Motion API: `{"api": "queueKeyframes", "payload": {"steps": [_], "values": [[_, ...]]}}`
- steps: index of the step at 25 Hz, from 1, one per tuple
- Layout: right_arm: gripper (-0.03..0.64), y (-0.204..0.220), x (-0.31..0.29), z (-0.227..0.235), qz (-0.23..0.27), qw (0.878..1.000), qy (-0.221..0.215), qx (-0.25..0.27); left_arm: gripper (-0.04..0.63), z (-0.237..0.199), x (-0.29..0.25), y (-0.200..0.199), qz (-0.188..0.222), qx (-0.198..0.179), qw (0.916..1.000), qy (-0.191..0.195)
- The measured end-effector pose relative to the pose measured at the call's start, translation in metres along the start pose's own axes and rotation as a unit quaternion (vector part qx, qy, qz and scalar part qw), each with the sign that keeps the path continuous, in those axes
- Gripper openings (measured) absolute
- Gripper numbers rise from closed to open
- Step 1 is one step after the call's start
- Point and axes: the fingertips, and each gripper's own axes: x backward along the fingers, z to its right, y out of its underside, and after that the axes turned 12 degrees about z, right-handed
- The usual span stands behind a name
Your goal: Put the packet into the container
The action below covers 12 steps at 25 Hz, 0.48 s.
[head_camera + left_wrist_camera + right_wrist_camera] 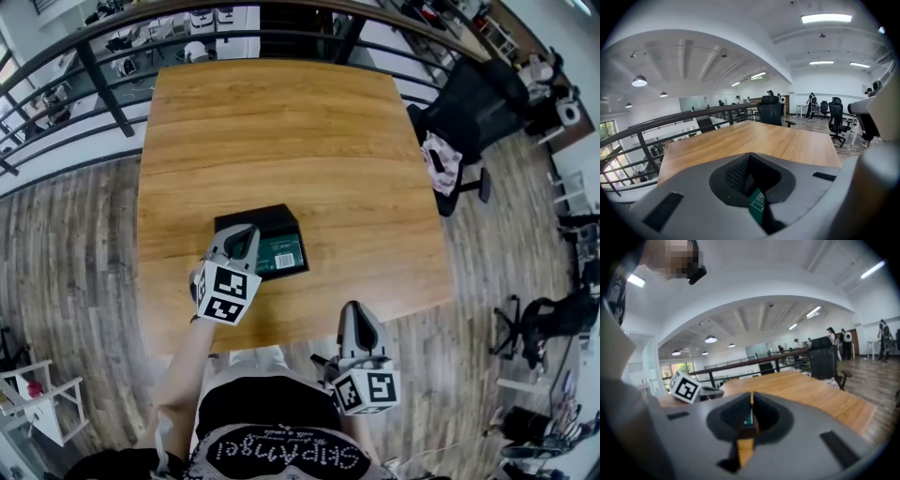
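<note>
Packet: the flat green printed packet (pixel 281 253) shows over the near right part of the flat black square container (pixel 249 219). I can't tell whether it rests on that part or hangs just above it.
Long axis: it seems to run side to side, along the container's near edge, though it looks close to square from above.
Left gripper (pixel 240 246): its jaws are closed on the packet's left edge, with a sliver of green pinched between the pads.
Way to go: I judge that the container's middle lies beyond the packet and to its left, so the carry is short.
Right gripper (pixel 356 317): jaws together on nothing, well apart from the container, toward me and rightward.
Nearer hand: my left.
Table: the container sits on the light brown wooden table (pixel 281 122).
</note>
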Motion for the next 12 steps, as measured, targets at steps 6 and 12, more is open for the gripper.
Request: {"api": "queueKeyframes", "payload": {"steps": [6,12], "values": [[0.038,-0.011,0.002,-0.012,0.02,1.0,-0.015,0.007,0.026,-0.017,0.024,-0.044,0.075,0.01,0.9963,-0.04],[0.038,-0.023,0.003,-0.023,0.044,0.998,-0.031,0.014,0.026,-0.03,0.06,-0.087,0.147,0.024,0.9863,-0.072]]}}
